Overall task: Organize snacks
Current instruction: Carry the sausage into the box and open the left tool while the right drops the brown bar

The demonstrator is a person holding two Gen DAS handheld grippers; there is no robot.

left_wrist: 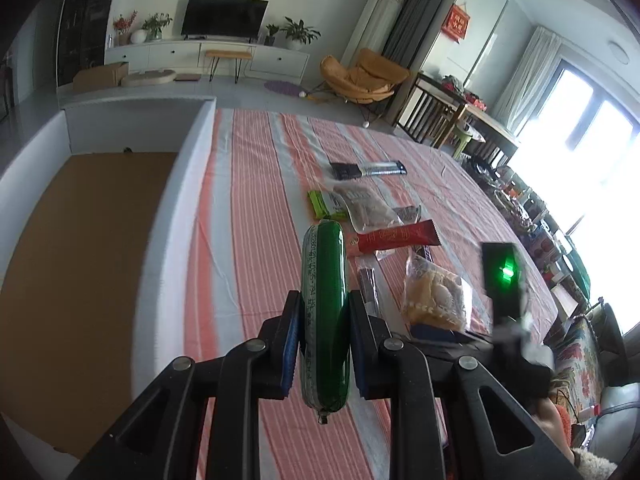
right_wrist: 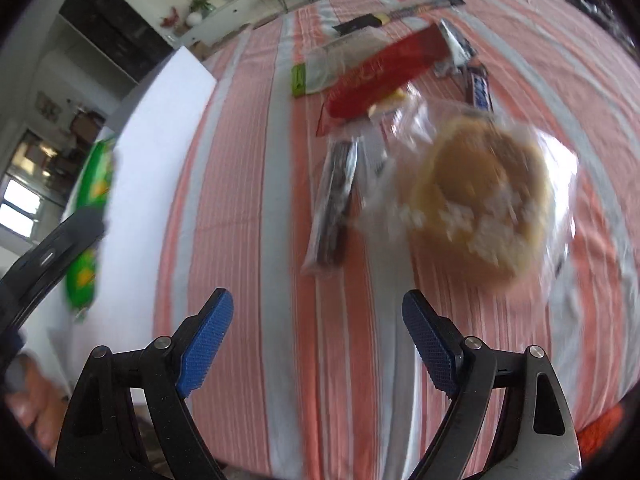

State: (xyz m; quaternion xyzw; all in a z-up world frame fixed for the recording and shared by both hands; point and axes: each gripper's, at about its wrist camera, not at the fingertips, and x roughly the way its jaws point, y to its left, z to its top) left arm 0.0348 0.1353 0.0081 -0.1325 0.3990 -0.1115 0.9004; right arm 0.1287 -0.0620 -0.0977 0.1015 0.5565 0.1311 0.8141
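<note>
Cardboard floor shows inside one white box point(left_wrist: 188, 184) at the far left, its wall running along the striped tabletop point(left_wrist: 256, 200). Just right of that wall, the left gripper point(left_wrist: 324, 316) is clenched on one green sausage stick point(left_wrist: 325, 280), held above the cloth with its clipped end hanging toward the camera. Further right, loose snacks lie in a cluster: one lime-green bar point(left_wrist: 322, 204), one clear pouch point(left_wrist: 366, 208), one red wrapper point(left_wrist: 396, 238), one dark bar point(left_wrist: 368, 286) and one bagged pastry point(left_wrist: 434, 296). One black-and-silver packet point(left_wrist: 368, 169) lies at the far end. In the right wrist view the right gripper point(right_wrist: 318, 340) hangs released over bare cloth, near the blurred dark bar point(right_wrist: 334, 200) and pastry point(right_wrist: 480, 196).
</note>
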